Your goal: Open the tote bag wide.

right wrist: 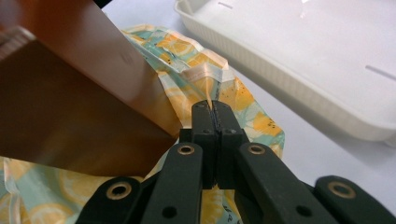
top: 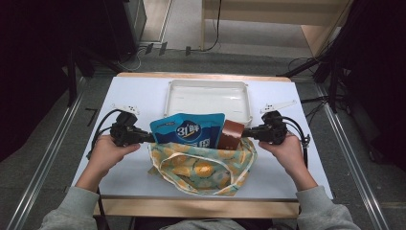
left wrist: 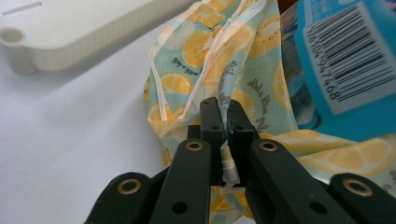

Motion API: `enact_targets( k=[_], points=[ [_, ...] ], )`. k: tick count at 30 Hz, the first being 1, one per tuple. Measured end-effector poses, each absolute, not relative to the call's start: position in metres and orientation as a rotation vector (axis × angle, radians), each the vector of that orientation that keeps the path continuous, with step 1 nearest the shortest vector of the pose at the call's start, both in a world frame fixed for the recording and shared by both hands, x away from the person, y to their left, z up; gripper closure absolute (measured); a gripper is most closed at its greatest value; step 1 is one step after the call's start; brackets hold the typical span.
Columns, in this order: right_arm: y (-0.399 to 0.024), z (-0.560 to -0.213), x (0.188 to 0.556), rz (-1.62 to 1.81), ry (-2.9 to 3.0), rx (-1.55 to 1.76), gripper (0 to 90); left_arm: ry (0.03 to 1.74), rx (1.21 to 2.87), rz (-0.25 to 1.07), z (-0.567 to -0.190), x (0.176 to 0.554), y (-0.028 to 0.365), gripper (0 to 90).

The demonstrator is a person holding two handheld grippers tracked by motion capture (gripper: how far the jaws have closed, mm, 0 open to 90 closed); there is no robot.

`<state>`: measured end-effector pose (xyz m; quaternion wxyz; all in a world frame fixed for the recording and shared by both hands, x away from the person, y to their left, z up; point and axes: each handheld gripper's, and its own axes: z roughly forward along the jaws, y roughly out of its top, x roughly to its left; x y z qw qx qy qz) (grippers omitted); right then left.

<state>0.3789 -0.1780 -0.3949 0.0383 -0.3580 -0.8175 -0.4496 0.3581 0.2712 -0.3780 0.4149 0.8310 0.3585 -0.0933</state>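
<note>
A lemon-print bag (top: 203,167) lies at the front middle of the white table, with a blue pouch (top: 189,129) and a brown box (top: 231,134) sticking out of its mouth. My left gripper (top: 152,138) is shut on the bag's left rim; in the left gripper view its jaws (left wrist: 223,109) pinch the printed film (left wrist: 219,60) beside the blue pouch (left wrist: 343,60). My right gripper (top: 245,134) is shut on the bag's right rim; in the right gripper view its tips (right wrist: 212,109) clamp the film (right wrist: 210,77) next to the brown box (right wrist: 70,102).
A white empty tray (top: 208,85) stands just behind the bag, also seen as the tray's edge (left wrist: 84,37) and the tray's wall (right wrist: 299,88). Bare white tabletop (top: 131,96) lies on both sides. Cables trail from each gripper.
</note>
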Motion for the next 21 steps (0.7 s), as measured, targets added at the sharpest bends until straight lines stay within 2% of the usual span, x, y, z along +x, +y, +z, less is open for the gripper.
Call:
enact_targets(
  k=[21],
  points=[
    [-0.178,-0.432,0.373,-1.346,-2.483,-1.172,90.0,0.94,2.078,-0.284,-0.416,0.36,0.269,89.1]
  ],
)
